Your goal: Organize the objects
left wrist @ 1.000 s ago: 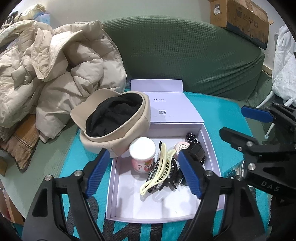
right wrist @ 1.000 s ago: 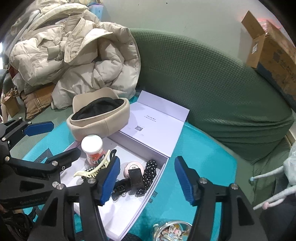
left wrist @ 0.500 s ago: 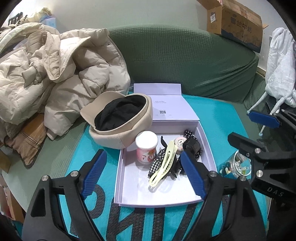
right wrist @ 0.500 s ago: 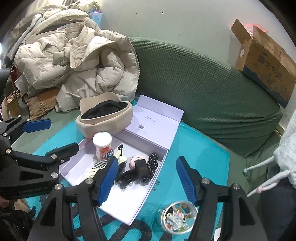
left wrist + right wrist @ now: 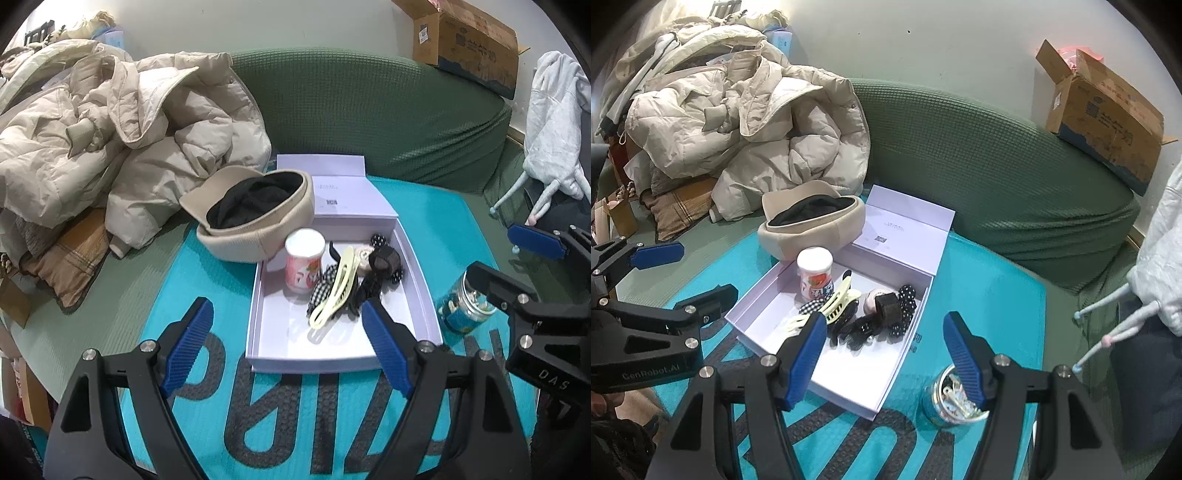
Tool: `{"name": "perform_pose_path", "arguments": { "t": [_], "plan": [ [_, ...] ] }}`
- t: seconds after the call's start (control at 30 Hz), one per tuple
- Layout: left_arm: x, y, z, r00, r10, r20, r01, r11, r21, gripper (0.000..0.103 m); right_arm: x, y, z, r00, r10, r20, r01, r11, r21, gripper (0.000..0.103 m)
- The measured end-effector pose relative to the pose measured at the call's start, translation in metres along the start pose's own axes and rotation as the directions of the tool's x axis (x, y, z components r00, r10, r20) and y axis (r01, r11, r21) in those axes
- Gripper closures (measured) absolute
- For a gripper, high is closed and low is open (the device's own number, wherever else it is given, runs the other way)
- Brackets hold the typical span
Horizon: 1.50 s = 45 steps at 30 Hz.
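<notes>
left gripper (image 5: 284, 343) jaws wide apart, empty | right gripper (image 5: 884, 354) jaws wide apart, empty, above box (image 5: 827, 373)

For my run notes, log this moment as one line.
left gripper: open, empty | right gripper: open, empty | white box: open, holds clips | jar: outside box, on mat

Soft, even indoor light, shadows faint inside the white box (image 5: 343, 354). Both fisheye views bend hard at the rims, corners black. Focus sharp, glare slight on the wall (image 5: 923, 44).
</notes>
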<state>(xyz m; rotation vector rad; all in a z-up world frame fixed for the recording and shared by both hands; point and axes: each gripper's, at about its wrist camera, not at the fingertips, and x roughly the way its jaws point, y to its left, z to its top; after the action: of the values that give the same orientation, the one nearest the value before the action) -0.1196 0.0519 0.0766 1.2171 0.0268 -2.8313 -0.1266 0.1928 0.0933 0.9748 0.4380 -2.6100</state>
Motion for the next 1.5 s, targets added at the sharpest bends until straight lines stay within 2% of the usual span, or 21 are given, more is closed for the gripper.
{"name": "perform_pose_path", "arguments": {
  "t": [0.47, 0.73, 1.0, 1.5],
  "plan": [
    [-0.018, 0.001, -0.045, 0.999, 0.013, -0.048, -0.013, 1.000, -0.007, 0.021, -0.020, 0.009, -0.042, 1.000, -0.008, -0.023, 0.009, 0.998, 0.059, 0.036],
    [-0.028, -0.001, -0.068, 0.998, 0.034, -0.051, -0.035, 0.999, -0.003, 0.021, -0.027, 0.013, -0.072, 0.999, -0.018, -0.043, 0.023, 0.994, 0.105, 0.036],
    [-0.030, -0.002, -0.090, 0.997, 0.037, -0.073, -0.037, 0.999, -0.005, 0.021, -0.025, 0.017, -0.097, 0.997, 0.002, -0.071, 0.008, 0.991, 0.134, 0.036],
    [-0.033, -0.001, -0.106, 0.995, 0.039, -0.092, -0.040, 0.999, -0.002, 0.021, -0.028, 0.024, -0.105, 0.997, 0.016, -0.071, -0.007, 0.993, 0.119, 0.036]
  ]
}}
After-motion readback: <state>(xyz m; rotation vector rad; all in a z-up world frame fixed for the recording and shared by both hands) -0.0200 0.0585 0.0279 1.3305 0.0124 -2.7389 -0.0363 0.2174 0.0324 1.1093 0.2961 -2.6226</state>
